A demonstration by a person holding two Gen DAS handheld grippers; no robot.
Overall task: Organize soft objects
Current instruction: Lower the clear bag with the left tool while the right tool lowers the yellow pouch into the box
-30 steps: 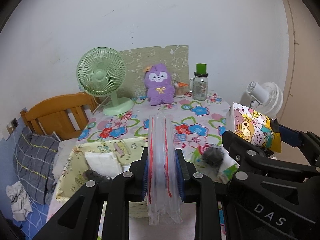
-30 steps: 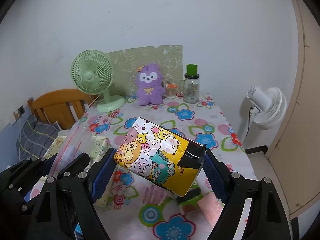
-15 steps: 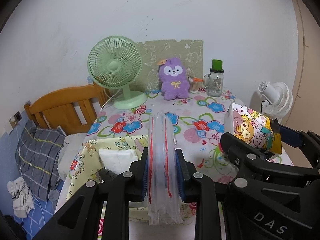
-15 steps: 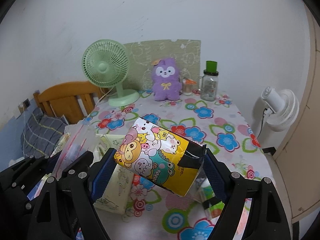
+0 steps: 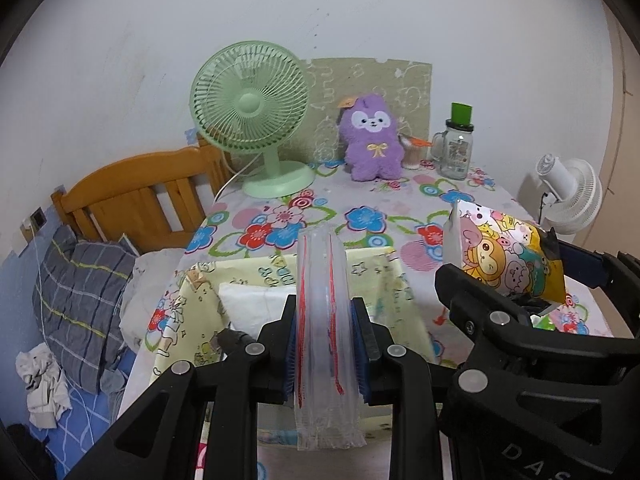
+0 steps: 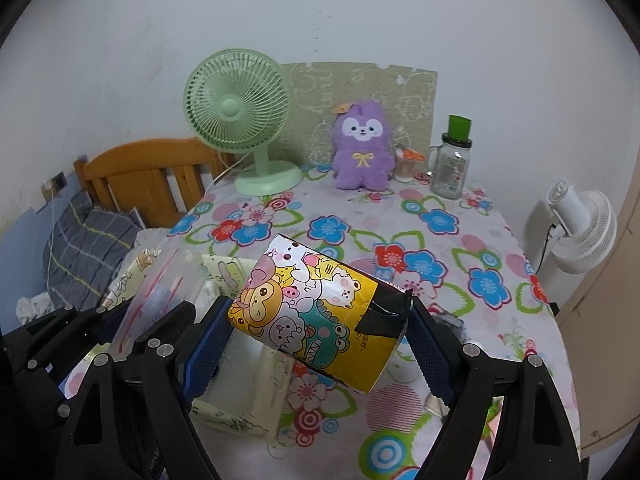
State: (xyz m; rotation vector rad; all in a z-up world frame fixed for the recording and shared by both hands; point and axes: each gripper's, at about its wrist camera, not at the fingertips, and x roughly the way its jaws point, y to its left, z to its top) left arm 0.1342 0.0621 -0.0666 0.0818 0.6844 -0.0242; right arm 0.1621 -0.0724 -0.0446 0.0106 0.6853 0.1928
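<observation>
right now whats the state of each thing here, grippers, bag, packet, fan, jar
left gripper: shut on the zip bag
zip bag: held upright, mouth not visibly open
right gripper: shut on the cartoon packet
cartoon packet: held tilted above the table, taped end to the right
green fan: upright; spinning or not, cannot tell
glass jar: upright, green lid on

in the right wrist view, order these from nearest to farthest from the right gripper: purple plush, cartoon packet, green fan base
1. cartoon packet, held between the right gripper jaws.
2. green fan base, back left of the table.
3. purple plush, at the back edge by the wall, slightly farther.
</observation>
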